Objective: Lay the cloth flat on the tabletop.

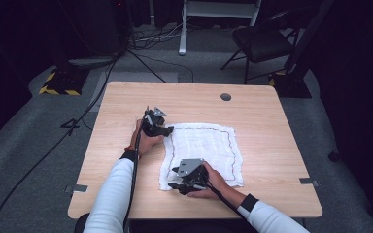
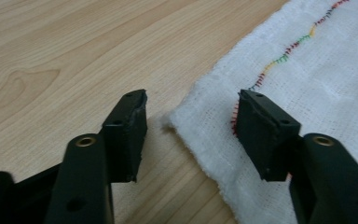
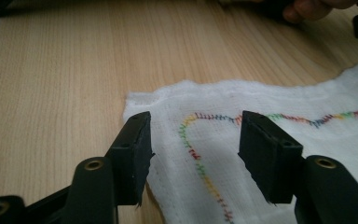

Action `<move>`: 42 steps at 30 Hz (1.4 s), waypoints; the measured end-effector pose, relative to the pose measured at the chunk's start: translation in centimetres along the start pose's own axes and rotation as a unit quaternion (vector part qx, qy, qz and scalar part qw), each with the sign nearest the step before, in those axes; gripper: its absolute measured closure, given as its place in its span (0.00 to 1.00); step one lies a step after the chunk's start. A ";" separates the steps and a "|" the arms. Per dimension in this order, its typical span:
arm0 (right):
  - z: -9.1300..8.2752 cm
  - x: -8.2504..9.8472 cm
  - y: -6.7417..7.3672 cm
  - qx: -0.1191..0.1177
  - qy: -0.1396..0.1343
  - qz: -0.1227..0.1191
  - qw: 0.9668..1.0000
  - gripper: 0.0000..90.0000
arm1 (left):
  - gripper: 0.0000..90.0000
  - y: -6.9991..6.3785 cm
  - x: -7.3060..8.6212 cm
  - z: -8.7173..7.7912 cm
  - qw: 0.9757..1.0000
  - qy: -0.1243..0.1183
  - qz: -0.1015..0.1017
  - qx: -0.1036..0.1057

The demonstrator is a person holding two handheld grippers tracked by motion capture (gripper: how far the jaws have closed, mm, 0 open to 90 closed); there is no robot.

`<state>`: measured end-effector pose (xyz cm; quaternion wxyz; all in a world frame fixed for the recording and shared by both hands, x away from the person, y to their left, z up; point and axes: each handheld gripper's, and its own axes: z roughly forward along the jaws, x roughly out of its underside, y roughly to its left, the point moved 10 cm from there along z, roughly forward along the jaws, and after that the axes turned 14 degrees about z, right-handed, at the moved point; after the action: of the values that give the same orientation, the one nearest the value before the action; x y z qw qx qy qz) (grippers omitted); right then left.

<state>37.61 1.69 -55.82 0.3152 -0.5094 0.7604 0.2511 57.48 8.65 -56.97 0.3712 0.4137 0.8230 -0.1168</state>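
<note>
**Both grippers at the corners of the white cloth**

High view puts a white cloth (image 1: 201,153) with a stitched border flat on the wooden table (image 1: 126,104), a little right of the frame's centre. The left gripper (image 1: 167,130) sits at the cloth's upper left corner, and the right gripper (image 1: 174,178) at its lower left corner, each held in a hand with a white sleeve behind it.

Left gripper view shows the jaws spread, one over bare wood in the lower left of the frame and the other over the cloth (image 2: 317,79) in the lower right, with the corner of the fabric lying between them (the pads are not pressing on it). Right gripper view likewise shows the jaws apart, standing either side of the cloth's corner (image 3: 214,140), where the coloured stitching (image 3: 200,165) bends; nothing is pinched. Beyond the table in the high view, upper right, stands a dark chair (image 1: 262,43).
</note>
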 end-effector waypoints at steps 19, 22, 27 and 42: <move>1.6 -0.3 1.2 0.003 -0.003 0.005 1.000 0.92 | 0.95 -0.8 0.2 -0.7 0.999 -0.006 0.019 0.040; 1.5 -0.3 1.2 0.005 0.000 0.004 1.000 0.93 | 0.95 -0.6 0.1 -0.9 0.999 -0.010 0.022 0.037; 1.4 -0.4 1.2 0.008 0.003 0.000 1.000 0.94 | 0.96 -0.1 0.1 -1.5 0.999 -0.018 0.015 0.034; 0.6 -2.3 1.6 0.013 -0.025 -0.019 0.999 0.95 | 0.96 0.8 0.9 -2.8 0.999 -0.022 0.004 0.025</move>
<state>36.97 4.14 -54.44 0.3453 -0.5132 0.7455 0.2481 56.34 11.12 -55.60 0.3791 0.4238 0.8098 -0.1445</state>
